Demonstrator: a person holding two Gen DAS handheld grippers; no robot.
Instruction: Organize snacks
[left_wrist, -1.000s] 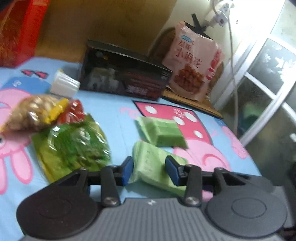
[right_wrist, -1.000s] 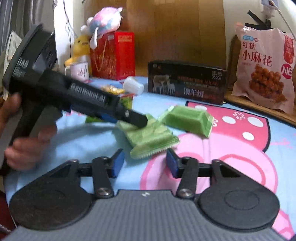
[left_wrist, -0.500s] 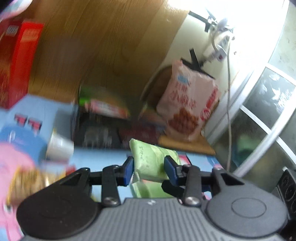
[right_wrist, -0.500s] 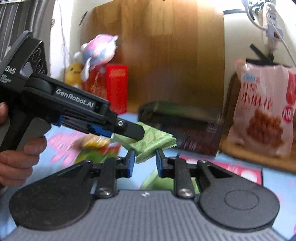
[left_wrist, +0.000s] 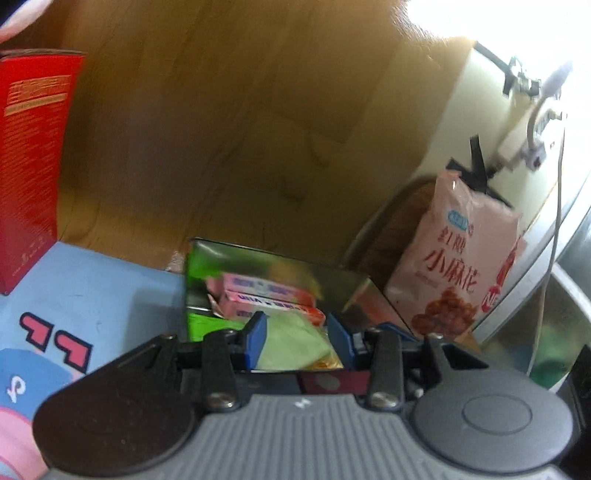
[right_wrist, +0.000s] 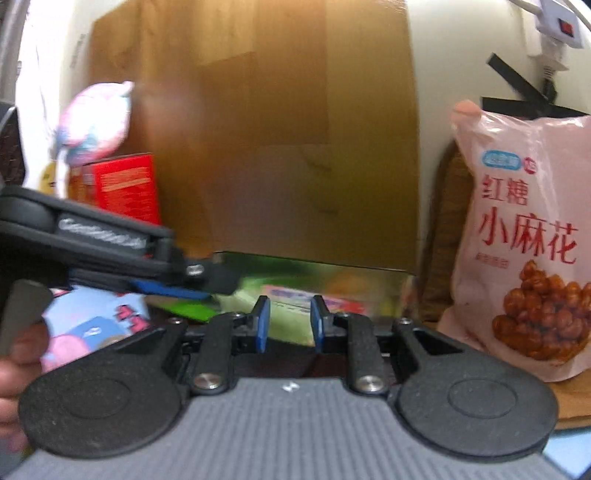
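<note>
Both grippers poised over the open dark box (left_wrist: 280, 269), at its near edge. Left gripper (left_wrist: 295, 338) spread wider than the pale green snack packet (left_wrist: 291, 347) between its blue pads (left_wrist: 256, 338); cannot tell through the blur whether the pads press the packet or have let go, though a gap seems to show on each side. Packet low in the box mouth, long axis running away from the camera, straight ahead of the fingers, just in front of two pink cartons (left_wrist: 266, 299) lying crosswise inside.

Right gripper (right_wrist: 290, 325) half closed, a second pale green packet (right_wrist: 288, 326) seen between its pads; gripped or merely behind them, cannot tell. Left gripper's body (right_wrist: 110, 251) crossing in from the left at the box's left end, so the left the nearer to dropping its load; judged the next step a release into the box.

Readable writing: "红糖 小麻花" on the pink snack bag (right_wrist: 524, 236) leaning right of the box; print on the red box (left_wrist: 29, 162) at far left too blurred to read
</note>
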